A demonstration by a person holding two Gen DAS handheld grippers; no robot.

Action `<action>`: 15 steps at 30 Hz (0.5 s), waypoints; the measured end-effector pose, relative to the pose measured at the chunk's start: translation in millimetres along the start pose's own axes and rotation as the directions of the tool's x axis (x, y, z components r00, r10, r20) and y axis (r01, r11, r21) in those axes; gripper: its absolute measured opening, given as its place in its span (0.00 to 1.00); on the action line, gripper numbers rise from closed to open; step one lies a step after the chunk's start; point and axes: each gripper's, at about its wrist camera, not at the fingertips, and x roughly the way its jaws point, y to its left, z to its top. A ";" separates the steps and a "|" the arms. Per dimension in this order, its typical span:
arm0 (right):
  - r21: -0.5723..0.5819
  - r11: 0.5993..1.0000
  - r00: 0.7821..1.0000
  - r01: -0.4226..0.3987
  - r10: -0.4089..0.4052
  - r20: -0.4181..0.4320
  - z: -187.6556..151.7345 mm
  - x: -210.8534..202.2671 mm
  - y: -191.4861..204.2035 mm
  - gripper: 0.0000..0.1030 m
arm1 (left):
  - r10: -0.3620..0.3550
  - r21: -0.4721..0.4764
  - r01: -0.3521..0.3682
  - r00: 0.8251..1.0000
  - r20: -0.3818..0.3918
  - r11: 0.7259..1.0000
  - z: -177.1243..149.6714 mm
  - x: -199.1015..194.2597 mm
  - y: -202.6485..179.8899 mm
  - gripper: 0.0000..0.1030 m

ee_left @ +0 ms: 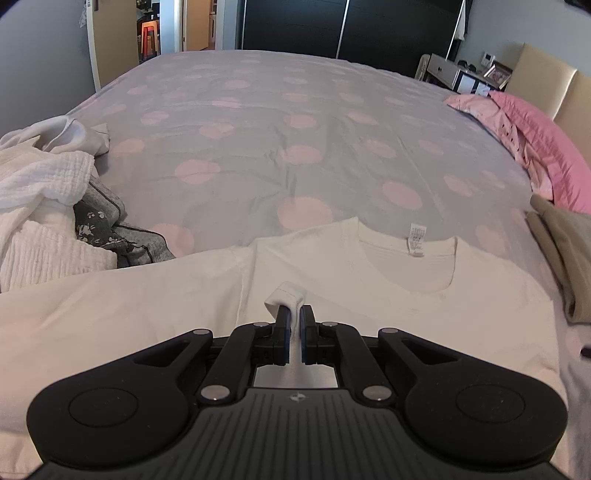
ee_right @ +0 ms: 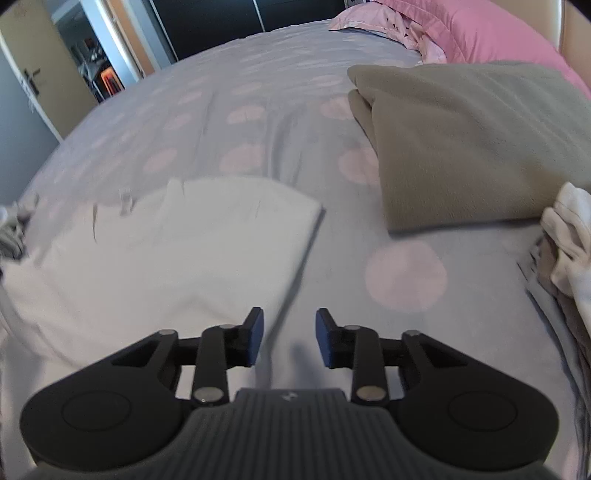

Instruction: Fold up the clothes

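Note:
A white T-shirt lies flat on the bed, collar and label pointing away from me. My left gripper is shut on a small fold of the shirt's white cloth, which sticks up between the fingers. The right wrist view shows the same T-shirt, with its right side folded in to a straight edge. My right gripper hovers open just above that edge, near the shirt's lower part, with nothing between its fingers.
The bedspread is grey with pink dots. A pile of white and dark grey clothes lies at the left. A folded khaki garment lies right of the shirt, pink pillows beyond it. More white clothes sit at the far right.

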 end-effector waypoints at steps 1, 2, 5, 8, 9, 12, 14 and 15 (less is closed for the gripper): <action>0.025 1.000 1.000 -0.004 0.004 0.004 7.9 4.2 -3.3 0.37 | 0.007 0.001 -0.007 1.000 -0.009 1.000 -0.7 3.3 0.8 0.03; 0.051 0.999 1.000 -0.008 0.007 0.006 15.5 8.7 -6.7 0.37 | 0.014 0.002 -0.014 1.000 -0.017 1.000 -1.4 6.5 1.7 0.03; 0.130 0.991 1.000 -0.018 0.019 -0.006 29.0 27.2 -15.9 0.38 | 0.035 0.006 -0.035 0.998 -0.043 0.999 -3.4 16.3 4.3 0.03; 0.157 0.988 1.000 -0.008 0.009 -0.007 36.5 44.8 -22.0 0.38 | 0.051 -0.001 -0.051 0.997 -0.066 0.999 -5.5 26.3 9.4 0.03; 0.162 0.987 1.000 -0.002 0.004 -0.011 38.7 50.5 -23.6 0.38 | 0.055 -0.001 -0.056 0.996 -0.072 0.998 -6.1 28.8 10.3 0.03; 0.187 0.982 1.000 -0.010 0.014 -0.018 45.5 64.9 -28.1 0.38 | 0.064 0.004 -0.064 0.994 -0.086 0.998 -8.7 35.5 12.0 0.03; 0.189 0.982 1.000 -0.015 0.019 -0.019 48.5 72.0 -27.0 0.38 | 0.072 0.010 -0.071 0.992 -0.100 0.997 -10.8 40.3 12.5 0.03; 0.182 0.983 1.000 -0.015 0.019 -0.019 49.6 75.1 -25.1 0.38 | 0.076 0.011 -0.075 0.991 -0.109 0.997 -12.2 42.7 13.2 0.03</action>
